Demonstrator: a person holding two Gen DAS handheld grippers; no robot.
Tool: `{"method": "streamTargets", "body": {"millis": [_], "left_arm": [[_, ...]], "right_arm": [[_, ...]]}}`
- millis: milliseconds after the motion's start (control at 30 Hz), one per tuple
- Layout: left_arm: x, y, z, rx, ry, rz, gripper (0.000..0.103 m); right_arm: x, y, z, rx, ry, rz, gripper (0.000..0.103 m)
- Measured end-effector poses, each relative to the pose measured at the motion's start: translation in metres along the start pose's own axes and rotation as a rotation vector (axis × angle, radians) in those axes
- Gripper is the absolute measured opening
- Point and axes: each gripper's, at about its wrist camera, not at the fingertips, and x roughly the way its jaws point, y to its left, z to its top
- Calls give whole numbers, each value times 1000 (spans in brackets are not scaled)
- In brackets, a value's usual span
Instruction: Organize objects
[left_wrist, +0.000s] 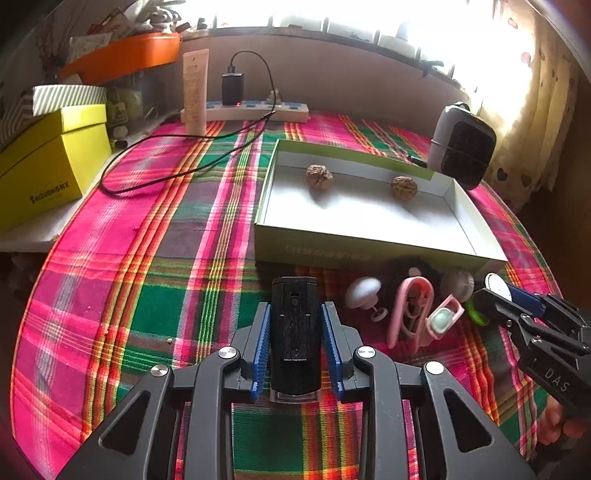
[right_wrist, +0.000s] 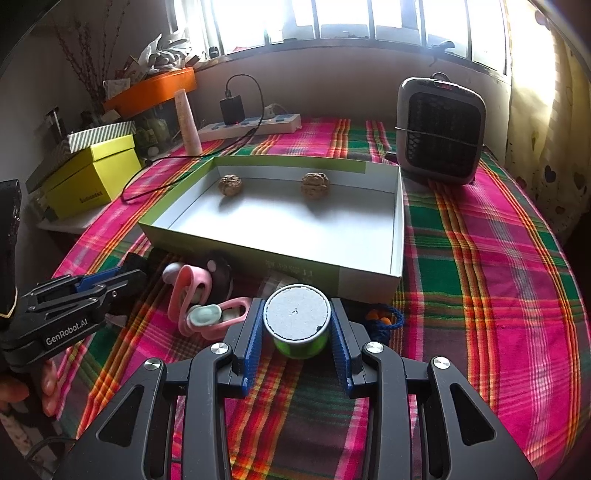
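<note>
Here, left hand-held gripper clamping black block, right hand-held gripper clamping green spool

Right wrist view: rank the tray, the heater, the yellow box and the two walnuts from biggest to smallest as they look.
1. Tray
2. Heater
3. Yellow box, though it sits farther back
4. Left walnut and right walnut: they look alike, so no ranking.
</note>
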Motion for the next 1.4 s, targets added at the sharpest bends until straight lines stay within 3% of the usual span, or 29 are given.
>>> {"method": "streamTargets", "body": {"millis": [833,1400], "left_arm": [[3,-1,-13,35,34,-14,26],[1,-7,-18,66,25,27,25]], "right_arm": [[-7,4,1,-5,-17,11,35],[-11,8,0,-8,-23,10,35]]}}
